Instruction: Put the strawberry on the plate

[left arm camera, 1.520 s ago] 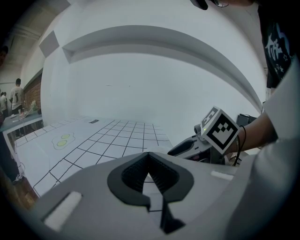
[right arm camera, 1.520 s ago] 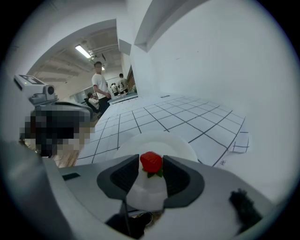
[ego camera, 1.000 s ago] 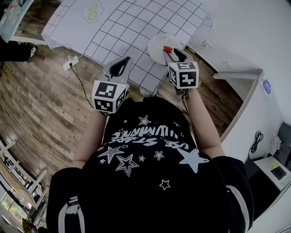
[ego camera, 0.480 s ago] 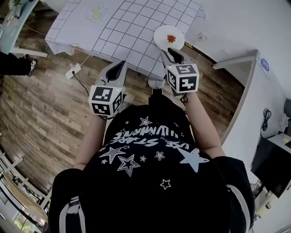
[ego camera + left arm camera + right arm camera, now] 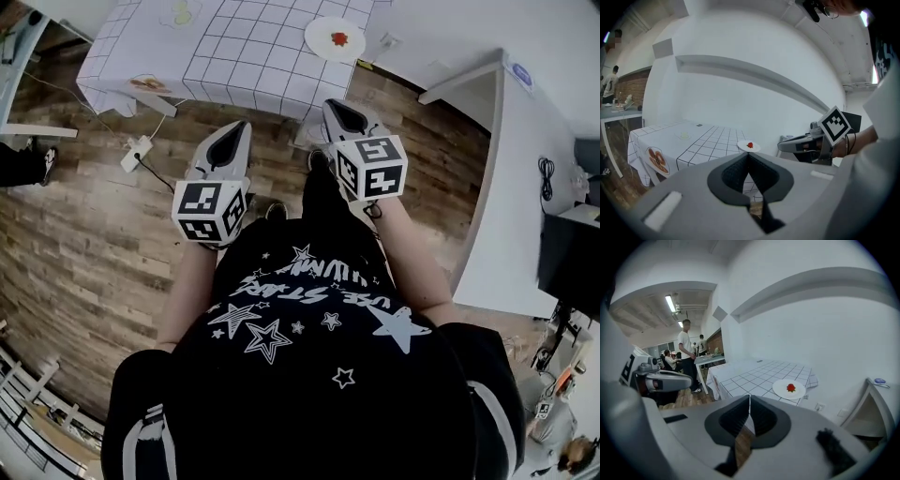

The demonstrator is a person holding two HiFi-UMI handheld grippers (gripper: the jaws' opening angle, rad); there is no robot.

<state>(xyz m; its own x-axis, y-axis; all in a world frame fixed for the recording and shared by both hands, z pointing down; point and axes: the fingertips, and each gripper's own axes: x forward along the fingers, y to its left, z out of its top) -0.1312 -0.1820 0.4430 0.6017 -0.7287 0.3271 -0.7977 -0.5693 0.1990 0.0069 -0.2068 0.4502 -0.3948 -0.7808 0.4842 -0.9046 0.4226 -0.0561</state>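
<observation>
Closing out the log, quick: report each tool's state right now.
Left tool: closed, holding nothing.
Right tool: closed, its jaws have just been closing, nothing between them.

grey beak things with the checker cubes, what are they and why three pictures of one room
They are hand-held grippers. A person holds one in each hand, and the patterned cube is part of each.

The head view looks down from a camera on the person's head. It shows the left gripper and the right gripper held out over the wooden floor. The other two pictures come from cameras riding on each gripper, looking along its jaws.

Both grippers are shut and empty. The right one's jaws have just been closing, on nothing.

Ahead stands a table with a white checked cloth. On it is a white plate, with the strawberry already lying on it.
</observation>
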